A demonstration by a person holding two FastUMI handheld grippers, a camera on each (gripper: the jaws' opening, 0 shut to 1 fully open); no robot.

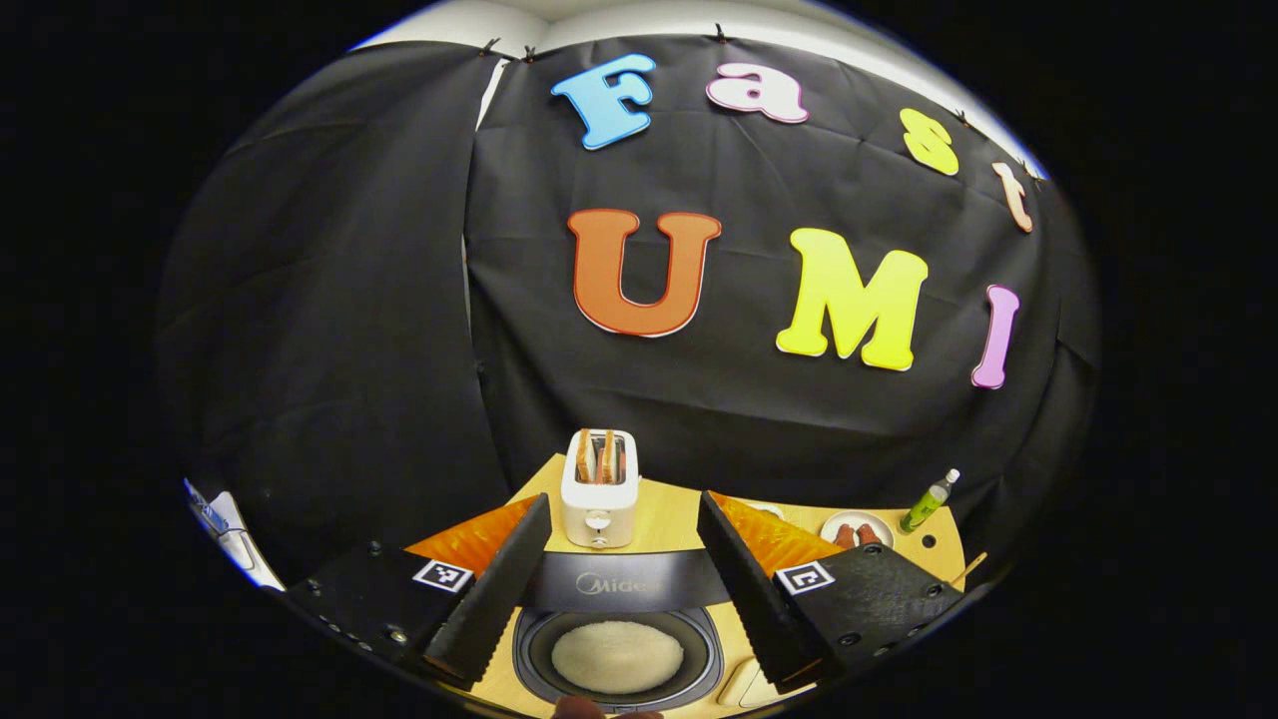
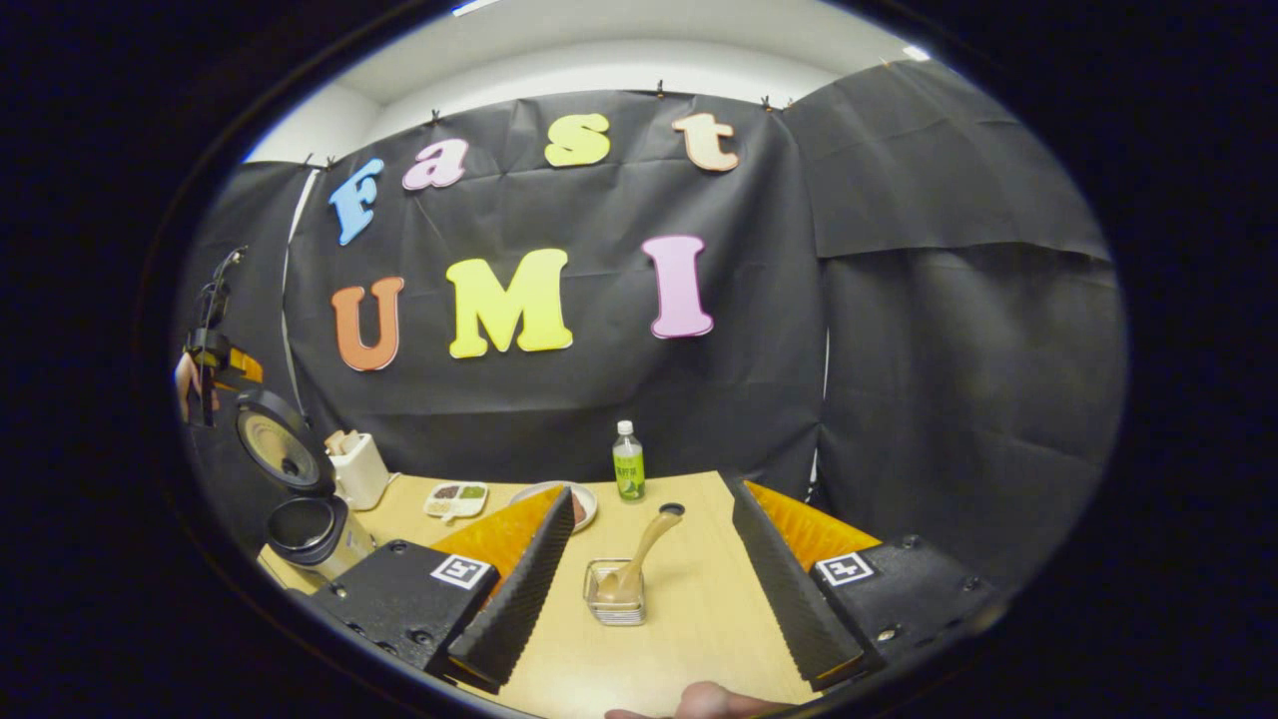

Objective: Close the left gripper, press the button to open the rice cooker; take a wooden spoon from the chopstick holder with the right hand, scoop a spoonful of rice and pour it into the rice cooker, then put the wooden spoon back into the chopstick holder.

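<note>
The rice cooker [image 2: 305, 524] stood open at the table's [image 2: 699, 609] left edge; both grippers' fingers were apart, the right gripper [image 2: 654, 619] facing the wooden spoon [image 2: 639, 554] to grasp it.

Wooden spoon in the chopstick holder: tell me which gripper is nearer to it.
Right. The right gripper is open with the wooden spoon just ahead between its fingers. The left gripper hovers over the open rice cooker, across the table.

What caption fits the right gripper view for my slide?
Open right gripper faces the wooden spoon standing in its holder; rice cooker open at far left.
</note>
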